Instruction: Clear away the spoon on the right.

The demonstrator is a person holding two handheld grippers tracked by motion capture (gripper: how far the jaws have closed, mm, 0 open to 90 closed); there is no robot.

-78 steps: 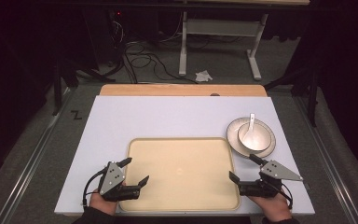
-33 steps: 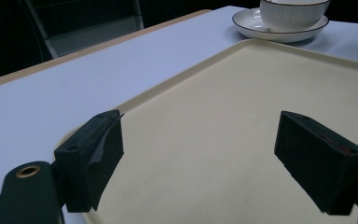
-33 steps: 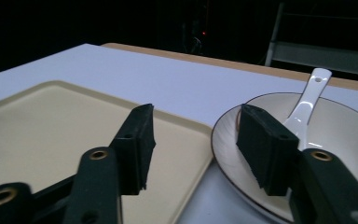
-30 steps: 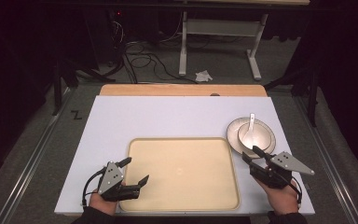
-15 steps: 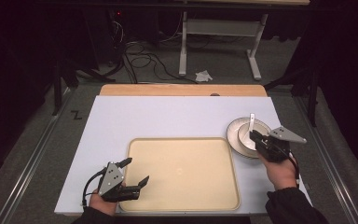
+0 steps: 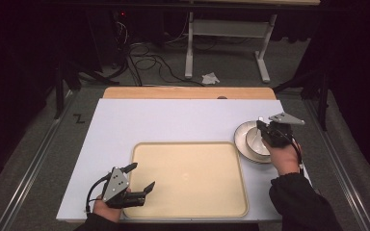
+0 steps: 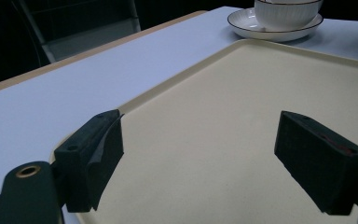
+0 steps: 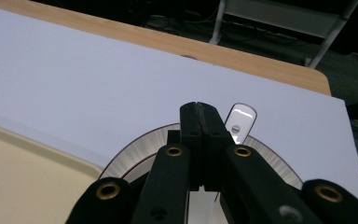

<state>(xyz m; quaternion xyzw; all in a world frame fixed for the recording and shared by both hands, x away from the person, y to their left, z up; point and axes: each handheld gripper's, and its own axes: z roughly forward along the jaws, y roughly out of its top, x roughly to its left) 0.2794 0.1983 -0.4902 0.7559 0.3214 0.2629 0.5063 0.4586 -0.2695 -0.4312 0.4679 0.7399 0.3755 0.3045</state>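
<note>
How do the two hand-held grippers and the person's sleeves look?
Both are black, each with a grey three-cornered plate on top: left hand-held gripper, right hand-held gripper. Brass-coloured rivets sit in the jaw arms. A black cable trails from the left one. The sleeves are dark.

In the right gripper view, the closed jaws of the right hand-held gripper (image 8: 200, 140) cover the bowl beneath them and most of the spoon (image 8: 240, 122); whether they pinch the spoon handle cannot be determined. In the high view, the same gripper (image 6: 265, 132) hides the far side of the bowl (image 6: 256, 139). In the left gripper view, the bowl (image 7: 286, 11) beyond the left hand-held gripper (image 7: 214, 154) is cut off by the top edge.
</note>
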